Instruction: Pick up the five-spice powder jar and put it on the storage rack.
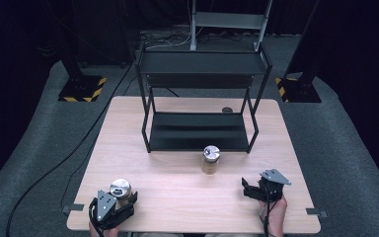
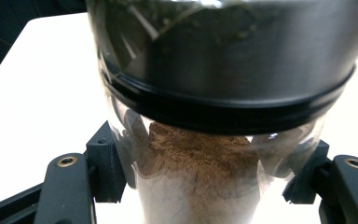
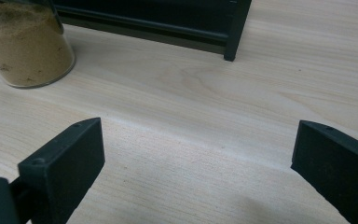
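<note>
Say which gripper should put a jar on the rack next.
Left. The left gripper is already shut on a jar. The right gripper is open and bare, apart from the other jar before the rack.

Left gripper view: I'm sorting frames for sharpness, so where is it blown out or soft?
In the left gripper view the table is overexposed to near white, and the jar is close and soft, with glare streaks on its lid; the high view is dim with black corners.
</note>
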### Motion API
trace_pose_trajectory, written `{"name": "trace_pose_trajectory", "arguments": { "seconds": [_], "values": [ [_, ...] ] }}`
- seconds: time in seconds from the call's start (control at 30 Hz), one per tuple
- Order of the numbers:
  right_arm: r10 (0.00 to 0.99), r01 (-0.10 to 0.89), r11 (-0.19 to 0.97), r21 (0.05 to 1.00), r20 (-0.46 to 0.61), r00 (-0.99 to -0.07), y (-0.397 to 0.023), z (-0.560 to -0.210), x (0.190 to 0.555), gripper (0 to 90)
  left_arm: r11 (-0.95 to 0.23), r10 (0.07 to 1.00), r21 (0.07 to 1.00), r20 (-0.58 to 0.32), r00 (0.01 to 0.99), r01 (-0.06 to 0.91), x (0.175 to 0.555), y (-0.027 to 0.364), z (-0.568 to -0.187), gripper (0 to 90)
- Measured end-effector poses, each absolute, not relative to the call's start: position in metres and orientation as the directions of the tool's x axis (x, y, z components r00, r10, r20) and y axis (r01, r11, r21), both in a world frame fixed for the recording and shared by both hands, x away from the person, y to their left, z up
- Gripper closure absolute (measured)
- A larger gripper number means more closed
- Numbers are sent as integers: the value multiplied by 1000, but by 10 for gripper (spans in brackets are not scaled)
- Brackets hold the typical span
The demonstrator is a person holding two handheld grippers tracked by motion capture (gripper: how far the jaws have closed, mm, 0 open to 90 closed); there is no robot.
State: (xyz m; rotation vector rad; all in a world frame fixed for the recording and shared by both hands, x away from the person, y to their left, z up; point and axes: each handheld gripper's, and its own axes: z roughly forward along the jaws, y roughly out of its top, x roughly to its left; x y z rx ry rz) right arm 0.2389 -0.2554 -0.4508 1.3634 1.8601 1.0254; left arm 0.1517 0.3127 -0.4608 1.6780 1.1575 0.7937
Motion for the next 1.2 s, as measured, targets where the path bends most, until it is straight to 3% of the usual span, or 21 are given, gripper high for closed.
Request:
{"name": "trace_pose_trajectory", "arguments": {
  "seconds": [1.2],
  "values": [
    [957,484,171,858,-29,-288,-256,-451,238,13,-156,910,936,12,414,316,176,296,-453,317]
  ]
}}
